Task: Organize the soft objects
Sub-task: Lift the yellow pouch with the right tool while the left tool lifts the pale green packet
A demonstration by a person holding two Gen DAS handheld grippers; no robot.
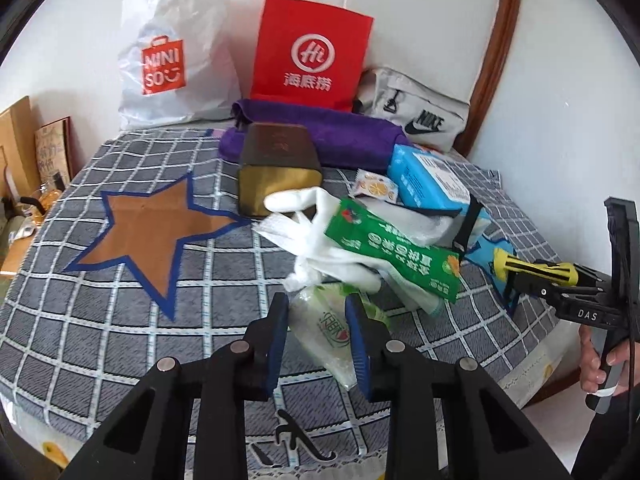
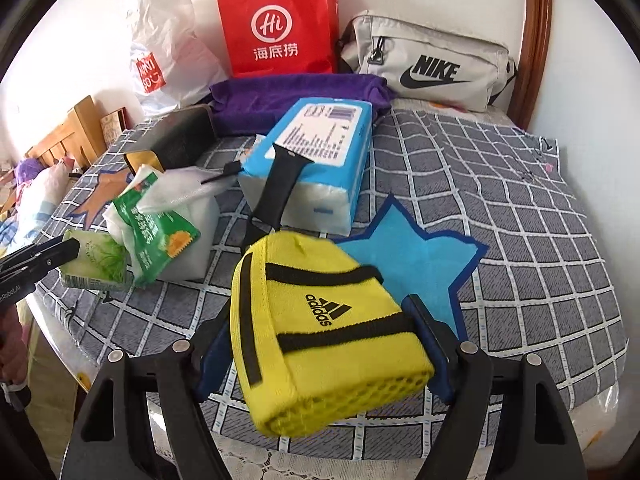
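Clamping a yellow mesh pouch with black stripes [image 2: 328,336] above the grey checked bedspread [image 2: 540,240], the right claw [image 2: 326,354] held it near the blue tissue pack [image 2: 316,152]. The left claw [image 1: 316,344] gripped a clear green-printed plastic packet [image 1: 330,332] beside the white gloves [image 1: 320,232] and green sachet [image 1: 396,248].

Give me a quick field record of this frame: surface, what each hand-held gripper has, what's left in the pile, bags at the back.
surface: checked grey cloth with star patches
left hand-held gripper: shut on clear green-print packet
right hand-held gripper: shut on yellow adidas pouch, lifted off the cloth
pile: green sachet, white gloves, blue tissue pack, dark box
back row: Miniso plastic bag, red paper bag, grey Nike pouch, purple towel
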